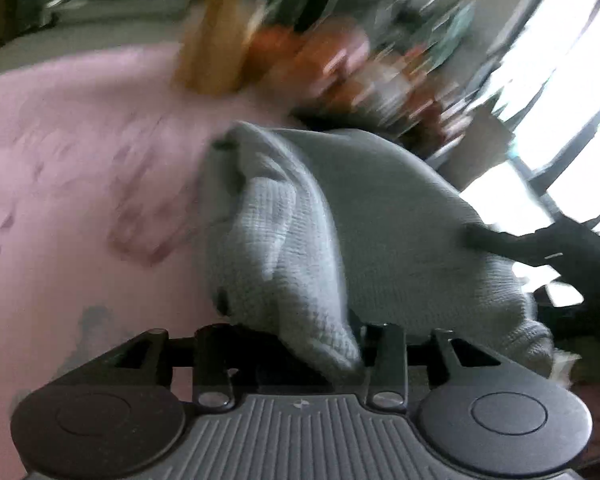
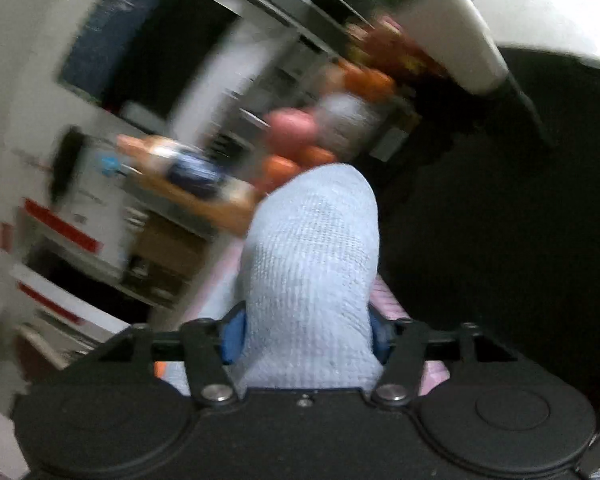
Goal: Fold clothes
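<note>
Above the pink bedsheet (image 1: 60, 152), a pale grey-blue knitted garment (image 1: 360, 216) hangs lifted between the two grippers. In the left wrist view the left gripper (image 1: 300, 352) has its jaws closed on a bunched fold of the garment, which rises from the jaws and drapes away to the right. At the garment's far right edge the dark tip of the right gripper (image 1: 500, 240) pinches the cloth. In the right wrist view the right gripper (image 2: 306, 340) has its jaws clamped on a thick roll of the garment (image 2: 312, 256), with blue finger pads (image 2: 236, 334) pressed against either side of it. Behind the garment the room is badly blurred; orange shapes (image 2: 368, 78) there are perhaps packets or fruit, and bright windows (image 1: 560, 80) sit to the garment's upper right
</note>
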`<state>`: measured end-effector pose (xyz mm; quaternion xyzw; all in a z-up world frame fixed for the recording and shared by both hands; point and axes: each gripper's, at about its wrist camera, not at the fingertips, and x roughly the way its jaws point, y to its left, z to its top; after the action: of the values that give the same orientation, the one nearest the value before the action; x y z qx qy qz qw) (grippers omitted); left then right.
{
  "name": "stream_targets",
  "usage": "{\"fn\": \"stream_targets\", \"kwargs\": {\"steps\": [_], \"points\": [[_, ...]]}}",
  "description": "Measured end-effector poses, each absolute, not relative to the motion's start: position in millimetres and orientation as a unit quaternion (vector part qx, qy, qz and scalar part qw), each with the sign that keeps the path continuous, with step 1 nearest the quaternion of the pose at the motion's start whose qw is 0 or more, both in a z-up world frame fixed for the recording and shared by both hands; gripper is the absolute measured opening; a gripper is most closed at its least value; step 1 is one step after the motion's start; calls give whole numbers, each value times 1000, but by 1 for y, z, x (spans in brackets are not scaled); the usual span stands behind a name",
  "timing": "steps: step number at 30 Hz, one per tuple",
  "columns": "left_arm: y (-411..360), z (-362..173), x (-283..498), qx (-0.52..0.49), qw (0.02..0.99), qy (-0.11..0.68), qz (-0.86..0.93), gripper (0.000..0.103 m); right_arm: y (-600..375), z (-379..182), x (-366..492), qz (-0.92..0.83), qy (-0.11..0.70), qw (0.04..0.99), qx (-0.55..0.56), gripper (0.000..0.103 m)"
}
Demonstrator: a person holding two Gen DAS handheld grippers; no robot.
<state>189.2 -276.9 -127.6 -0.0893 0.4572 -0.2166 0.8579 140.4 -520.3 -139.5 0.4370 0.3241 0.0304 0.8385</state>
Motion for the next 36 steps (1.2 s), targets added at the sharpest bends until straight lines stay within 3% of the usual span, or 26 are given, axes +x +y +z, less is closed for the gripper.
{"fn": "stream_targets", "kwargs": {"steps": [2,5,7,11,15,16,18,19,20,25,29,31,36], "points": [[-268,-132,189,-112,853,462,-214,49,-526,-156,154,-7,367,827,426,70],[-245,-114,178,-119,848,462,-230,49,-530,-144,144,9,342,839,424,83],[-226,-98,166,-118,853,447,-243,58,-529,-127,132,5,327,853,407,86],[-205,-67,142,-78,873,411,-249,61,-522,-95,104,-9,321,870,373,89],[-216,-54,149,-41,891,397,-216,54,-514,-70,88,-3,286,887,362,92],[-222,-54,155,-30,895,396,-205,44,-512,-68,89,-4,281,890,359,92],[-237,-61,172,-7,899,395,-188,32,-505,-68,94,1,275,898,343,61],[-246,-65,179,8,903,390,-179,27,-502,-71,99,1,283,900,333,33],[-253,-69,186,21,907,386,-168,16,-498,-73,104,2,291,901,322,24],[-278,-109,204,78,889,426,-145,3,-473,-91,125,-5,348,914,209,22],[-284,-133,180,128,882,431,-142,0,-467,-118,129,-74,438,888,117,22],[-285,-138,170,150,883,422,-138,0,-470,-128,123,-80,456,878,119,29],[-265,-123,163,124,889,416,-144,2,-479,-109,109,-80,416,892,159,29]]}}
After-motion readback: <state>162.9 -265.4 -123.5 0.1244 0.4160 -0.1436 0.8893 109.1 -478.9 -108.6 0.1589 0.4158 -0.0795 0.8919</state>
